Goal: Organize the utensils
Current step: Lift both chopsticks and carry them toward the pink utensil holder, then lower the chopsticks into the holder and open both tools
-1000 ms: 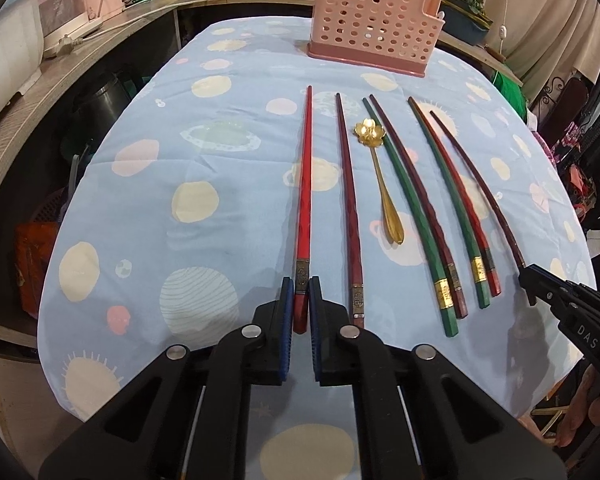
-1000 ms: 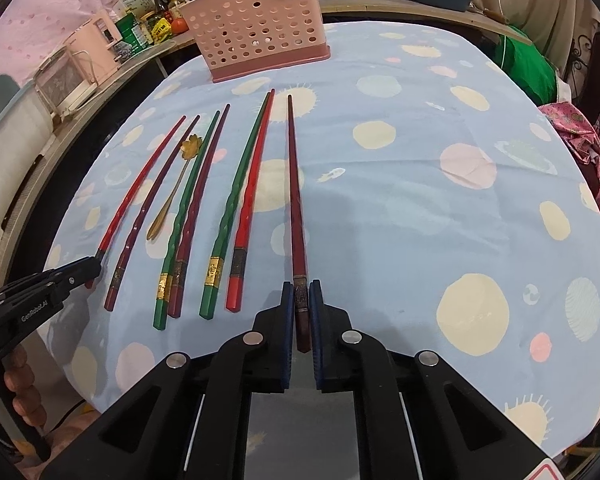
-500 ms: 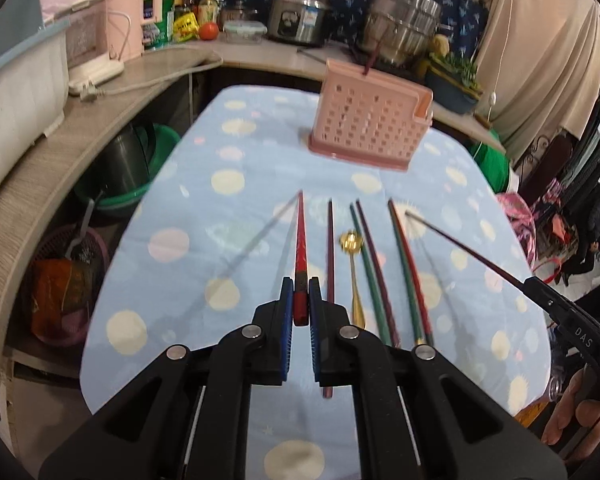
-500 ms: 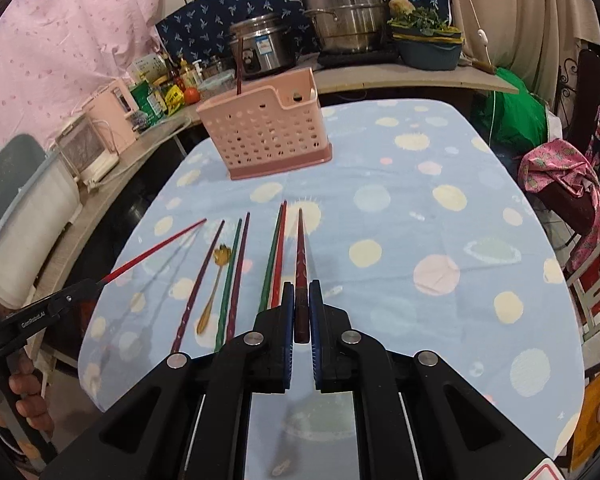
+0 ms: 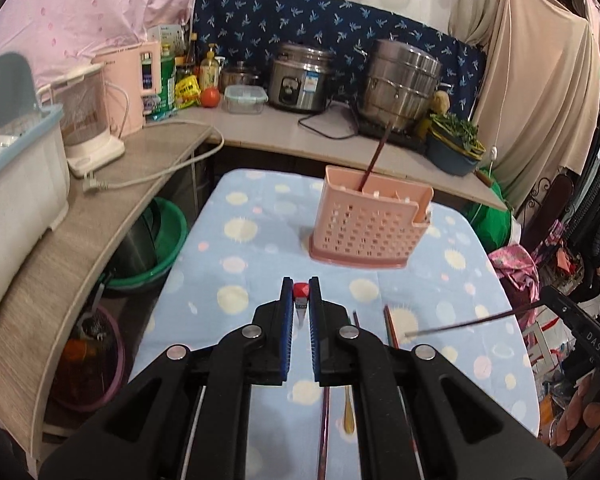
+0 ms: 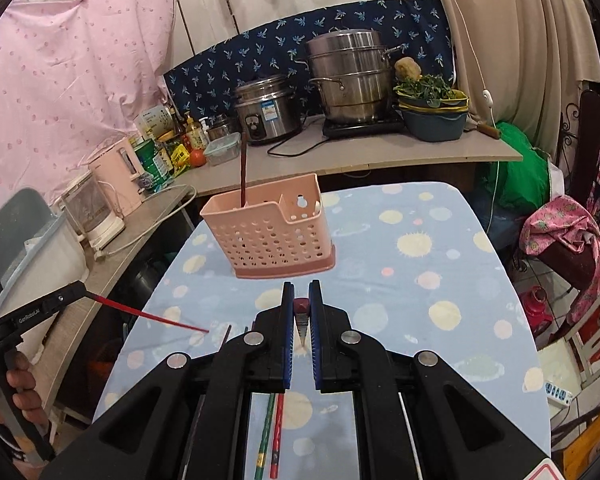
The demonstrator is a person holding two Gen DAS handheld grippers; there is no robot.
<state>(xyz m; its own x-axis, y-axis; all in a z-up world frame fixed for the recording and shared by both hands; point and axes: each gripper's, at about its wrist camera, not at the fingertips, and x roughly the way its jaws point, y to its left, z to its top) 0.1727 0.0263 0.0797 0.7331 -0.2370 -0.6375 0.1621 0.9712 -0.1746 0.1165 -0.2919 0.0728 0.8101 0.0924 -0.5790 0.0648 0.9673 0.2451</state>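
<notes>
While both grippers hang in the air above the table, each one pinches a single chopstick.

Item, left gripper: jaws pressed onto a red chopstick. Its square butt end shows between the blue pads, facing the camera; from the right wrist view the shaft runs out ahead of the jaws, slanting down, tip clear of the cloth. A hand grips the handle.

Item, right gripper: jaws pressed onto a dark red chopstick, butt end between the pads. From the left wrist view its shaft slants down across the table, tip in the air.

Item, pink basket: perforated plastic holder, upright on the table, ahead of both pairs of jaws and well apart from them. One dark chopstick in the basket leans in its left compartment.

Item, table: covered by a pale blue cloth with round spots.

Item, utensils left lying on the cloth, below and behind the jaws, mostly hidden by the gripper bodies: a gold spoon, a green chopstick and a red chopstick on the cloth side by side, and other dark sticks only partly seen.

Item, counter beyond the basket: rice cooker, steel steamer pot, tomato.
</notes>
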